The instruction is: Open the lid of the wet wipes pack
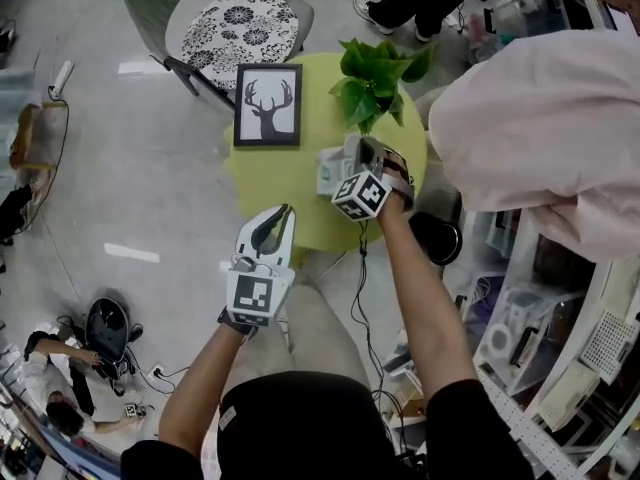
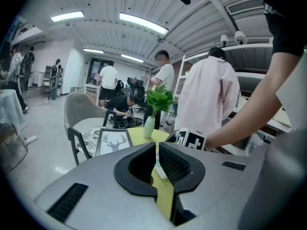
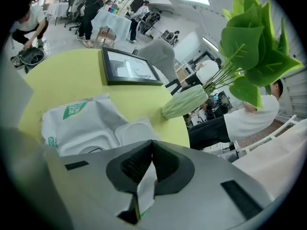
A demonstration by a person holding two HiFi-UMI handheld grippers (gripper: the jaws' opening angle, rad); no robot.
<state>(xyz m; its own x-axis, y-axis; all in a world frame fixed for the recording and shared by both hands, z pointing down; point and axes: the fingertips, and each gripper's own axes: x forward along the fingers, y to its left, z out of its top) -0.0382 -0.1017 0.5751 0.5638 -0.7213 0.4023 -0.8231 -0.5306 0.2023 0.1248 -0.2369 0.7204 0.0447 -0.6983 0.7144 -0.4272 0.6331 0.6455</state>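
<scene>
A: Where is the wet wipes pack (image 3: 84,123)?
B: On the yellow surface (image 3: 62,75), lid (image 3: 135,131) lying open, just under the right gripper (image 3: 152,143), whose jaws are closed together. The left gripper (image 2: 157,148), closed too, hangs well apart.
A: Risk?
B: Unsteadied, a nudge could slide it toward the vase (image 3: 184,102).

White wet wipes pack (image 3: 86,123) (green logo (image 3: 73,110)), yellow-green table (image 3: 62,75)
</scene>
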